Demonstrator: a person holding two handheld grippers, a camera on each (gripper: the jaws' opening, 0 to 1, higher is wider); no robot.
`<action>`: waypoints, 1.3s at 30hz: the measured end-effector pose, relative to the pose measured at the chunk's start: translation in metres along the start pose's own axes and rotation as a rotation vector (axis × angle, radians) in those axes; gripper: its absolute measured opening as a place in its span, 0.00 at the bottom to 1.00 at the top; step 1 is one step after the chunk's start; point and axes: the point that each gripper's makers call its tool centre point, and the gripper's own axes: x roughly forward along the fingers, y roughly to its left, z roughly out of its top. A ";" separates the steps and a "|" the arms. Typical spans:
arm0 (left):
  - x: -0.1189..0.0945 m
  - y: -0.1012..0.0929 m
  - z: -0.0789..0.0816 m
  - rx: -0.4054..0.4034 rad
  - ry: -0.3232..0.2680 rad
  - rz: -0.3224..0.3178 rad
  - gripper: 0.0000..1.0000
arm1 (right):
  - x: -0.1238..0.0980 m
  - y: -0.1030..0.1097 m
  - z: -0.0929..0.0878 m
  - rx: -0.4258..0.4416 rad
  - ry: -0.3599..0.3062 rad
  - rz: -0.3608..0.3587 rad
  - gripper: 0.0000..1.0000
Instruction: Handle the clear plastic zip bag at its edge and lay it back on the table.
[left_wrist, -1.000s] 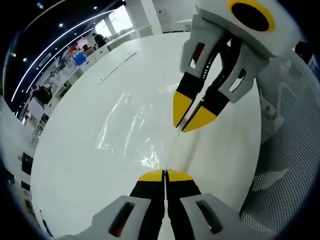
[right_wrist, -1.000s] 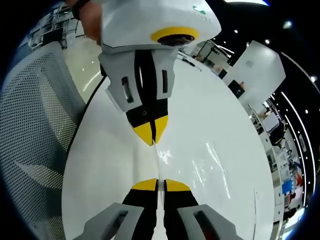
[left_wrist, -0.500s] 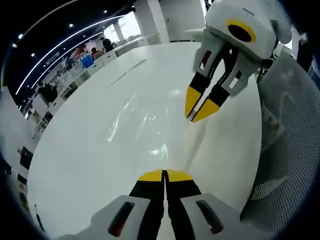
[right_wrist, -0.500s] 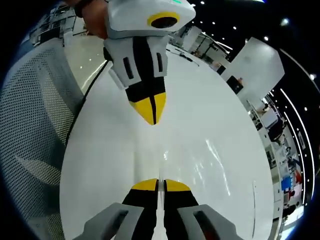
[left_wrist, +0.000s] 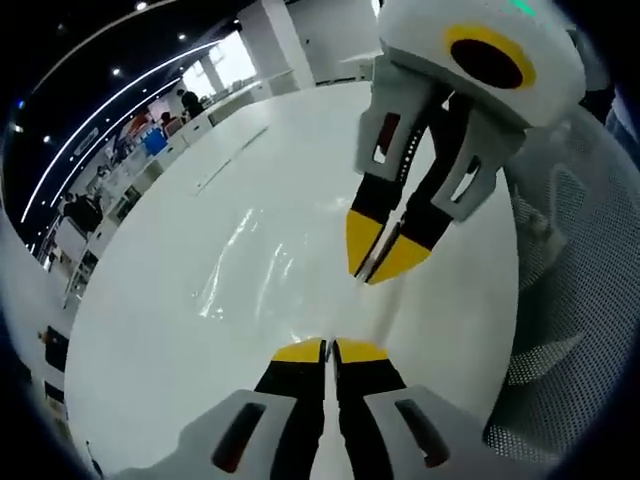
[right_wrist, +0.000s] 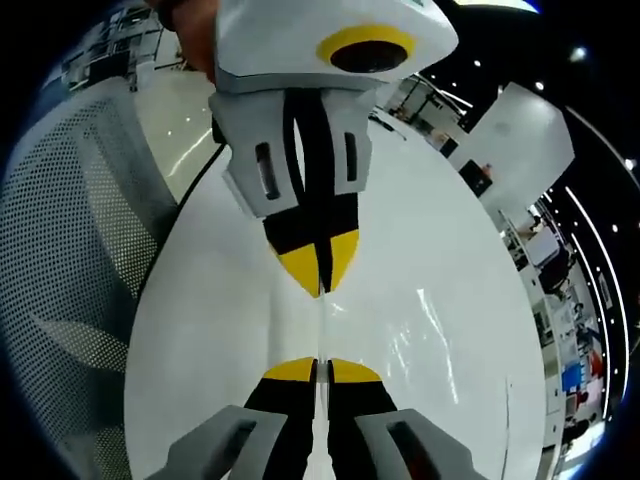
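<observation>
Clear zip bag (left_wrist: 265, 262) edge runs taut between my left gripper (left_wrist: 330, 351) and right gripper (left_wrist: 378, 266), both clamped on it above the table (left_wrist: 150, 330).

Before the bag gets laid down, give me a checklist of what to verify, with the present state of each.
1. Left gripper shut on the bag edge: ok, jaws closed with the film between them.
2. Right gripper shut on the same edge: ok, jaws closed on it.
3. Clear plastic zip bag spread flat: not ok, it looks wrinkled, with glare ridges.
4. White table beneath the bag free of objects: ok where it shows.
5. Space between the two grippers: not ok, their jaw tips sit very close.
6. Zip seal closed: cannot tell.
</observation>
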 end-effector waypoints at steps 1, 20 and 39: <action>0.000 -0.001 0.001 0.006 -0.001 0.002 0.00 | 0.000 0.000 0.000 0.007 -0.001 0.000 0.00; -0.005 -0.007 -0.010 -0.006 0.069 -0.006 0.00 | -0.001 0.003 -0.001 0.014 -0.006 0.002 0.00; -0.006 -0.003 -0.021 -0.020 0.093 0.008 0.00 | -0.005 0.000 -0.010 0.027 0.011 -0.008 0.00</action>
